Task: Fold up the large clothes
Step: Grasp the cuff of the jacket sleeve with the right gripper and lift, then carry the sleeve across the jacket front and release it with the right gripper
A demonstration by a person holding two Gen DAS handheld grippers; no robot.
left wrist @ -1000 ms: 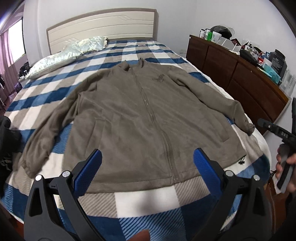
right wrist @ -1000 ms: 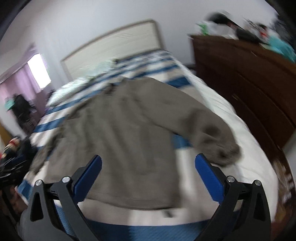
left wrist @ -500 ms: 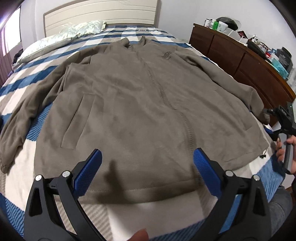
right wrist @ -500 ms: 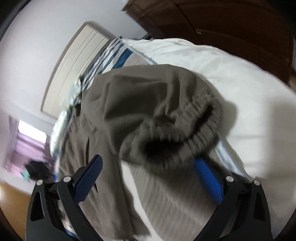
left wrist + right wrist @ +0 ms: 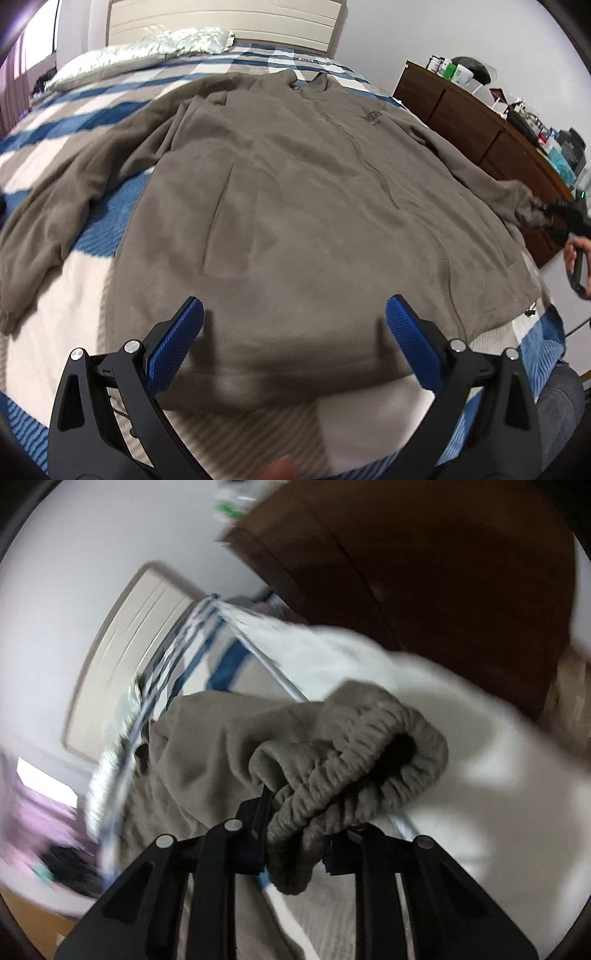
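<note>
The jacket (image 5: 295, 206) was big, soft and fuzzy, a brownish grey like mud. It lay flat on its back on my bed, spread wide over a blanket (image 5: 74, 295) with blue, white and tan squares. A zipper line ran down its middle, and a small dark logo sat on the chest. The blanket looked ribbed where the tan and blue stripes were.

My left gripper (image 5: 293, 332) hung over the bottom edge of the jacket. Its two blue pads (image 5: 175, 345) were bumpy like little dots, and they stood far apart with nothing pinched between them. The hem lay just under and between them.

My right gripper (image 5: 295, 830) was at the far side of the bed, by the dark brown wooden dresser (image 5: 424, 572). Its jaws had just squeezed together on the sleeve cuff (image 5: 351, 771). The cuff was round and wrinkly, all gathered up like a stretchy ring (it had a dark hole in the middle). It bunched up right in front of the black arms of that gripper, and the sleeve ran back from it toward the rest of the jacket.

A shiny pale pillow (image 5: 147, 48) sat near the cream headboard (image 5: 221, 18).
</note>
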